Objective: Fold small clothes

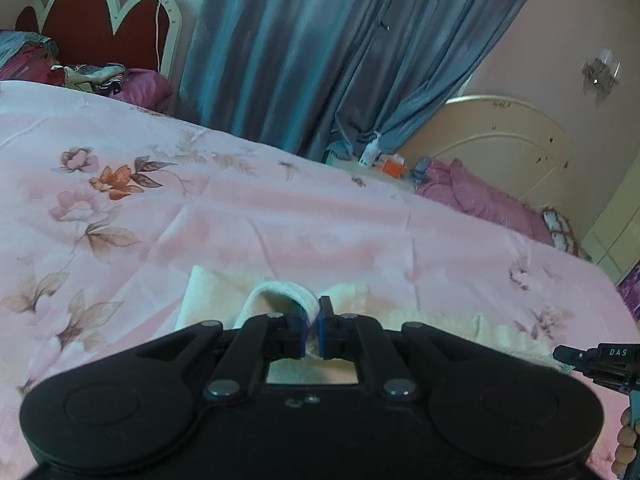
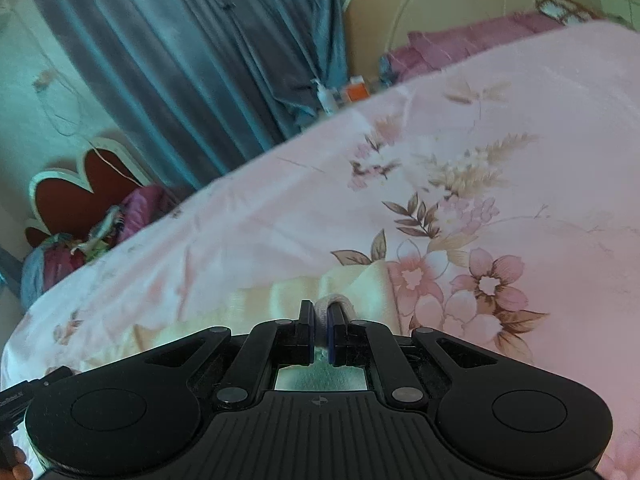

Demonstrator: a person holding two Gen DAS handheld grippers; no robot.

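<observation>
Both claws pinching a cream garment over the bed

The left claw point(image 1: 313, 316) and right claw point(image 2: 320, 320) each clamp the cream garment's point(image 1: 352, 300) white ribbed edge above the pink floral bedspread point(image 1: 240, 208).

Dim, bluish — blurred fisheye edges

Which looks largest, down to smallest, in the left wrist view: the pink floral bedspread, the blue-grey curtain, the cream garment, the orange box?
1. pink floral bedspread
2. blue-grey curtain
3. cream garment, partly hidden behind the left gripper
4. orange box

The box is farther away, so it looks smaller than it is.
</observation>
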